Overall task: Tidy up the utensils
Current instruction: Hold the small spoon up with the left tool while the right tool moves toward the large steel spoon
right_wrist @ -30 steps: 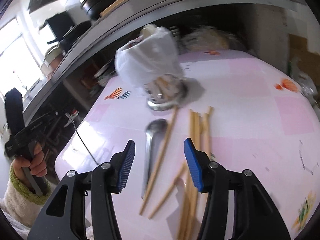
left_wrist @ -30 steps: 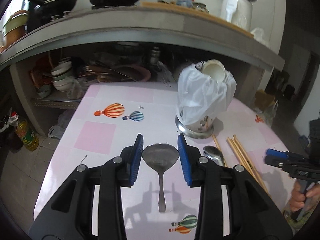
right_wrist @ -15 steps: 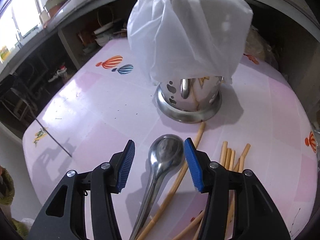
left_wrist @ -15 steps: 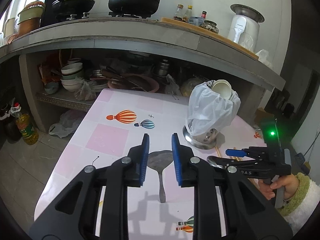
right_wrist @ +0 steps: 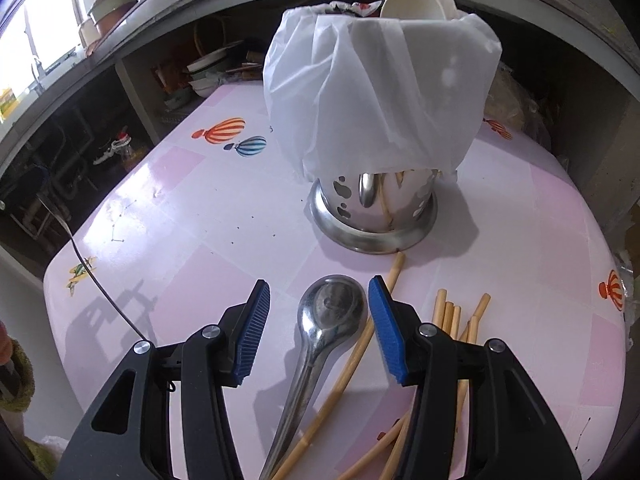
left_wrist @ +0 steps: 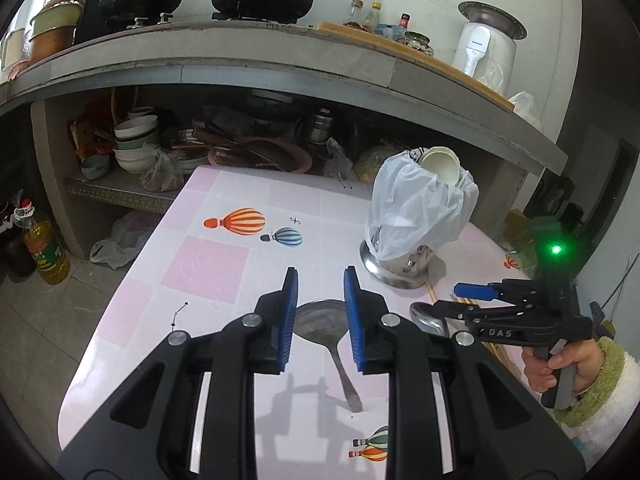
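A wide, flat-bowled grey metal spoon point(left_wrist: 323, 319) is lying on the pink-checked tabletop with hot-air-balloon prints point(left_wrist: 208, 264), its thin handle pointing back toward the camera. Just to its right, a shiny deep-bowled steel spoon point(right_wrist: 333, 312) is resting with its bowl toward a perforated steel utensil holder point(right_wrist: 376, 216), which is wearing a white plastic bag point(right_wrist: 380, 92) over its top; a pale cup point(right_wrist: 412, 2) is poking out above the bag. Pale bamboo chopsticks point(right_wrist: 445, 312) are lying loose beside the shiny spoon, one of them touching the holder's base.

The left tongs point(left_wrist: 318, 280) are angling down over the flat spoon. Their blue pads have just been closing to a narrow gap; the spoon's bowl is showing in that gap but is not being pinched. The right tongs point(right_wrist: 318, 294) are tilting steeply down, pads apart, straddling the shiny spoon's bowl without pressing on it. A hand point(left_wrist: 560, 364) in a fuzzy green-and-white cuff is gripping their handle.

Showing here are two spoons, one holder, one bag, one cup, and at least six chopstick ends; the exact number is hard to tell.
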